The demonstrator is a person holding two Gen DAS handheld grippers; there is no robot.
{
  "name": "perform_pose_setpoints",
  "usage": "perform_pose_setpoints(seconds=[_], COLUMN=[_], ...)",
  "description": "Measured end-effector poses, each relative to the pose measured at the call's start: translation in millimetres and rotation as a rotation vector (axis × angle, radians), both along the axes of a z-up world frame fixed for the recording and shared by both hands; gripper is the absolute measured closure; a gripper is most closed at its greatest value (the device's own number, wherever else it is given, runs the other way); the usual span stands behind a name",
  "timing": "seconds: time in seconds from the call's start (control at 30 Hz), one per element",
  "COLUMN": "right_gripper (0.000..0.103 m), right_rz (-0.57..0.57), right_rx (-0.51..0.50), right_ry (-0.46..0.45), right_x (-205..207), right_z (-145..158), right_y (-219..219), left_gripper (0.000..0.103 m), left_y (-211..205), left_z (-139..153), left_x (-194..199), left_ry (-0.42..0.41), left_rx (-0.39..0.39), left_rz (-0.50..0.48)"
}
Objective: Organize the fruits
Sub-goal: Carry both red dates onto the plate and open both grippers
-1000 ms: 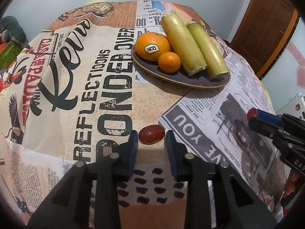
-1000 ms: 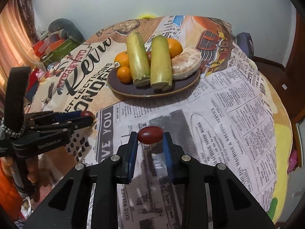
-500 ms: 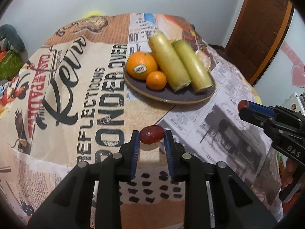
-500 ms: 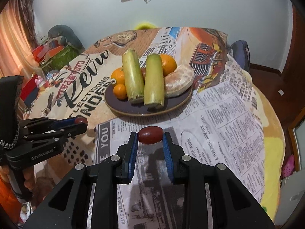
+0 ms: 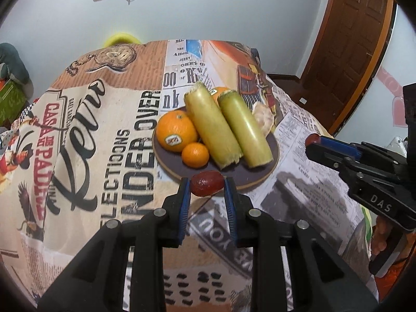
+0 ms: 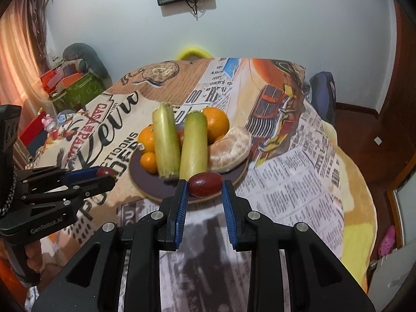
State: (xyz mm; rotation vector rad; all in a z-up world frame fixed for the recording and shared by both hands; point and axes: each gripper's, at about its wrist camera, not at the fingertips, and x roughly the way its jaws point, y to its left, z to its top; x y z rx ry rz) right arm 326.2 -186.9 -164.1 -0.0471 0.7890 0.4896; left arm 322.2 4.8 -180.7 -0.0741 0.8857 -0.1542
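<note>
— While both tools are hovering over the table, what is each one carrying?

— Each is gripping a small dark red fruit. In the left camera, the left gripper [image 5: 207, 184] is pinching its red fruit [image 5: 207, 183] crosswise at the fingertips, jaws clenched on it. In the right camera, the right gripper [image 6: 204, 185] is doing the same with a second red fruit [image 6: 205, 184].

— Where is the plate?

— The dark plate [image 5: 171, 165] is sitting at twelve o'clock from both tools, its near rim just past the fingertips, and both fruits are hanging above that near rim. It is resting on a tablecloth [image 5: 104, 135] printed with newspaper text.

— What is lying on the plate?

— Two pale green corn cobs [image 5: 228, 127] are lying side by side. At nine o'clock from them a large orange [image 5: 176, 131] with a sticker is touching a small orange [image 5: 195, 155]. At three o'clock a peeled citrus fruit [image 6: 230, 149] is leaning against the rim, and another orange [image 6: 215, 124] is sitting behind the cobs.

— Are the tools seeing each other?

— Yes. The right one is showing at three o'clock in the left camera; the left one at nine o'clock in the right camera.
</note>
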Motion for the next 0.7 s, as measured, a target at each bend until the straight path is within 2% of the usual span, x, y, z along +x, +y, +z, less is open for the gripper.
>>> perform_pose_setpoints(seconds=[0.37, 0.7], right_gripper=[0.079, 0.078], right_rz=[-0.005, 0.009], right_rx=[-0.048, -0.046], right_ry=[0.043, 0.085], right_x=[42, 55], right_z=[-26, -45], right_y=[6, 8], left_gripper=[0.077, 0.077], left_y=[-11, -14], left_z=[-18, -39], left_x=[31, 41], left_ry=[0.020, 0.052], left_rx=[0.009, 0.016], left_rz=[-0.017, -0.024])
